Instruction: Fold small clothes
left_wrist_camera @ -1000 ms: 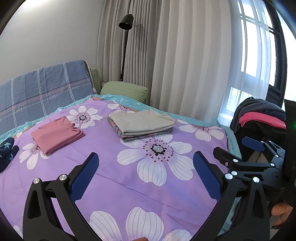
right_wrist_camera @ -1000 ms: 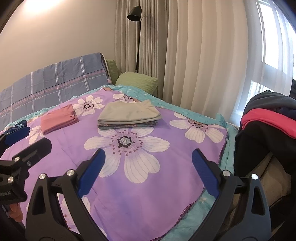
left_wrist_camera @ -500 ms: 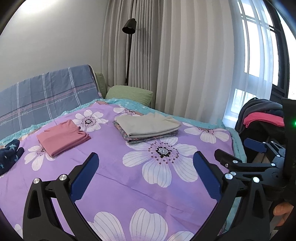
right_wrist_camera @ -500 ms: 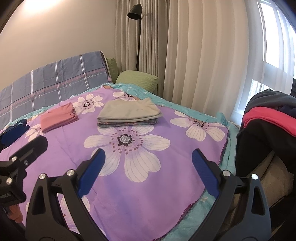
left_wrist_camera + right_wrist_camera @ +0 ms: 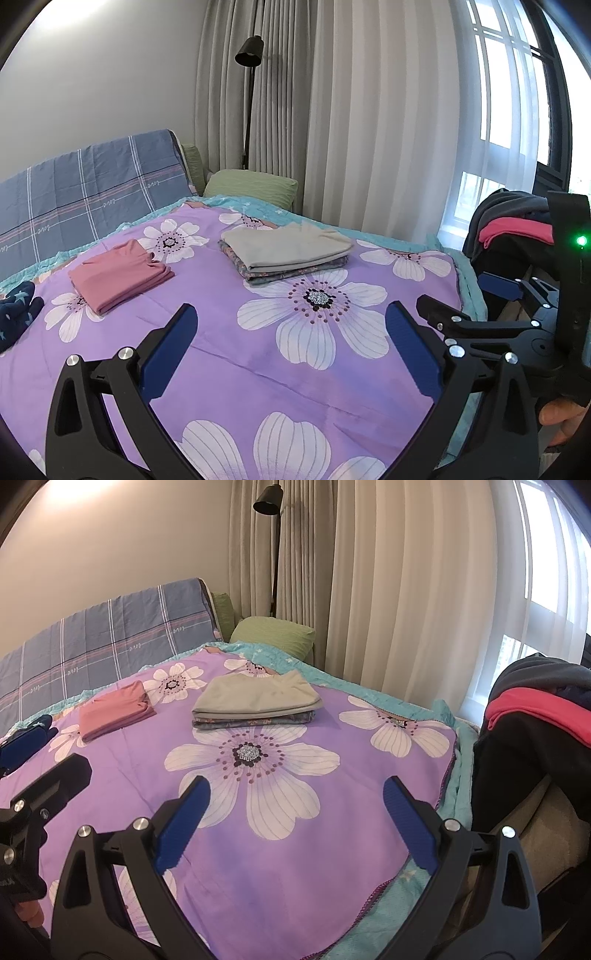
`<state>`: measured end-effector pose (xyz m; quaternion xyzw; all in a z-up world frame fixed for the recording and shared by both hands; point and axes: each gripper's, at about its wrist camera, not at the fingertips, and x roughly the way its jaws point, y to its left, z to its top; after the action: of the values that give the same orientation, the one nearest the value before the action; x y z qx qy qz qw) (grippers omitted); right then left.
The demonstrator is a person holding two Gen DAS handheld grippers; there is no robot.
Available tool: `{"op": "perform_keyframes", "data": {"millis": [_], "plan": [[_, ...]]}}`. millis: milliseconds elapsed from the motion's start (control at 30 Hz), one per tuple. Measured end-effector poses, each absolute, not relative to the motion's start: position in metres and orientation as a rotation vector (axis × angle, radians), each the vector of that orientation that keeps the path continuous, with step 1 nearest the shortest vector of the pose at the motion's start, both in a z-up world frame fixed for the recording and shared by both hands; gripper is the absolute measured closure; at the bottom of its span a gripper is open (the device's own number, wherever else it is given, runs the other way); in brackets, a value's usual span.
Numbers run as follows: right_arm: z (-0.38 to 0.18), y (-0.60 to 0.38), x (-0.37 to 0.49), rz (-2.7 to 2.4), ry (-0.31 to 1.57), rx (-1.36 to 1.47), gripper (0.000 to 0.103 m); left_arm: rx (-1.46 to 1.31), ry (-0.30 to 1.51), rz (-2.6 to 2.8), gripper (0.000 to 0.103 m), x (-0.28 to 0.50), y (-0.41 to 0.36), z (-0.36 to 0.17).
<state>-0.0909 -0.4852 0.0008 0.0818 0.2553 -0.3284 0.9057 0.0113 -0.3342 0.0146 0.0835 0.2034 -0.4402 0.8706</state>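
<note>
A stack of folded clothes with a grey top piece [image 5: 288, 245] [image 5: 258, 698] lies on the purple flowered bedspread [image 5: 258, 354] [image 5: 295, 849]. A folded pink garment [image 5: 118, 275] [image 5: 116, 710] lies to its left. A dark blue star-print garment [image 5: 16, 312] [image 5: 35, 725] lies unfolded at the far left. My left gripper [image 5: 291, 343] is open and empty above the near bedspread. My right gripper [image 5: 295, 816] is open and empty, to the right of the left one, and also shows in the left wrist view [image 5: 476, 302].
A dark chair heaped with black, grey and pink clothes [image 5: 517, 229] [image 5: 539, 716] stands right of the bed. A green pillow [image 5: 251, 184], a blue plaid cover [image 5: 92, 195], a black floor lamp [image 5: 249, 55] and curtains are behind.
Both grippers have tilted up and drawn back slightly, so the bed and folded piles sit lower in view. Both stay open and empty.
</note>
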Motion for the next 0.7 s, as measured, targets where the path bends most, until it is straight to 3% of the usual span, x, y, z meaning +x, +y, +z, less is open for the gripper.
{"op": "perform_keyframes", "data": {"millis": [700], "plan": [[0.0004,-0.4809,-0.0887,-0.677,0.525,0.142,0.007,0.177,0.458,-0.924,0.001,0.0132,-0.3337,0.0116]]}}
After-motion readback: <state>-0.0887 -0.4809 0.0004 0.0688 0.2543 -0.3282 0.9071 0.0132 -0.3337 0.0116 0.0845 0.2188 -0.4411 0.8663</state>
